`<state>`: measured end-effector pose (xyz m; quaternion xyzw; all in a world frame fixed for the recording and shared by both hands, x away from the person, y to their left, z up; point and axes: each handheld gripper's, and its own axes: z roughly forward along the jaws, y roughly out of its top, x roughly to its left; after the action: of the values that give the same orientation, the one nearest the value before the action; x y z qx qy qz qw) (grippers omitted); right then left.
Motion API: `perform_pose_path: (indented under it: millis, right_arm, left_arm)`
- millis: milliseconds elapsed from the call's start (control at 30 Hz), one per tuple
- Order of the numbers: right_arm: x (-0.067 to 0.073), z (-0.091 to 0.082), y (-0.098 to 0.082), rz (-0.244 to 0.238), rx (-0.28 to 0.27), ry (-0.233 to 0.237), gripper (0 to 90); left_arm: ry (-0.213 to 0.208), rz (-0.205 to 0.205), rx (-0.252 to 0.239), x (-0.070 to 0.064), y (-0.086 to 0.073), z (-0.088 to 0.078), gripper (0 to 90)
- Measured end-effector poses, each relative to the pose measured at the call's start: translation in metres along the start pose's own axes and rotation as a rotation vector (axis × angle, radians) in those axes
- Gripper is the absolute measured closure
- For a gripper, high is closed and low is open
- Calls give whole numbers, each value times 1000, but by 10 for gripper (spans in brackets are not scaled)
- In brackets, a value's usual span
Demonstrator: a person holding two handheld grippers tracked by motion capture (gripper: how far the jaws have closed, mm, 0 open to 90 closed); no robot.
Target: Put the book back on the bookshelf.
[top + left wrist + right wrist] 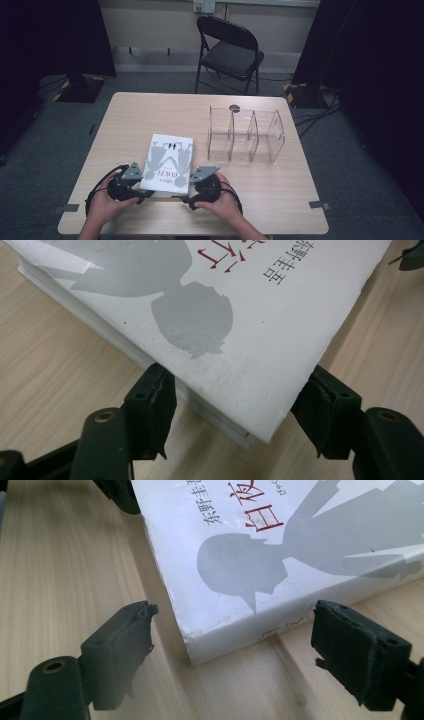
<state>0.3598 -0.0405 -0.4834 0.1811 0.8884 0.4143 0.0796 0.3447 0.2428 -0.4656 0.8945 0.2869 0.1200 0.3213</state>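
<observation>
A white book point(167, 160) with grey figure silhouettes and red and black lettering lies flat on the wooden table point(280, 195), near its front edge. My left gripper point(145, 193) is at the book's near left corner. In the left gripper view that corner of the book point(250, 315) sits between the jaws of the left gripper point(239, 375), and both pads touch its two edges. My right gripper point(186, 198) is at the near right corner. In the right gripper view the right gripper point(235, 611) stands wide around the book point(280, 545), with a gap on each side.
A clear plastic organiser point(247, 135) with three upright compartments stands on the table to the right of the book and farther back. A black folding chair point(230, 50) stands beyond the table. Dark curtains hang at both sides.
</observation>
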Motion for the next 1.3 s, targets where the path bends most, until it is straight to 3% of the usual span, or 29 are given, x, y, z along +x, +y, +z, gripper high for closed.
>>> perform_pose_path:
  millis: [133, 167, 200, 300, 567, 600, 833, 1100, 1300]
  right_arm:
    - [-2, -6, 3, -5, -18, -26, 155]
    - [-2, -8, 4, 10, -23, -21, 155]
    - [-3, -8, 5, 19, -28, -21, 155]
    - [-2, -9, 10, 4, -34, -29, 155]
    - [0, 0, 21, -6, -34, -25, 154]
    - [0, 0, 21, -7, -40, -28, 155]
    - [2, 5, 23, -17, -40, -15, 153]
    - [3, 8, 24, -10, -54, -26, 158]
    - [6, 12, 28, -32, -52, -43, 155]
  left_arm:
    - [3, -7, -14, -1, 3, -2, 378]
    - [3, 8, -1, 0, 4, -3, 379]
    - [7, -12, -22, -1, 4, -2, 380]
    - [14, 5, -2, -1, 6, -5, 382]
    - [19, 2, 0, -2, 9, -7, 386]
    - [17, -16, -11, -3, 10, -7, 386]
    - [24, -2, 2, -3, 14, -10, 387]
    - [30, -10, -11, -4, 16, -11, 388]
    - [31, -6, -10, -4, 17, -12, 389]
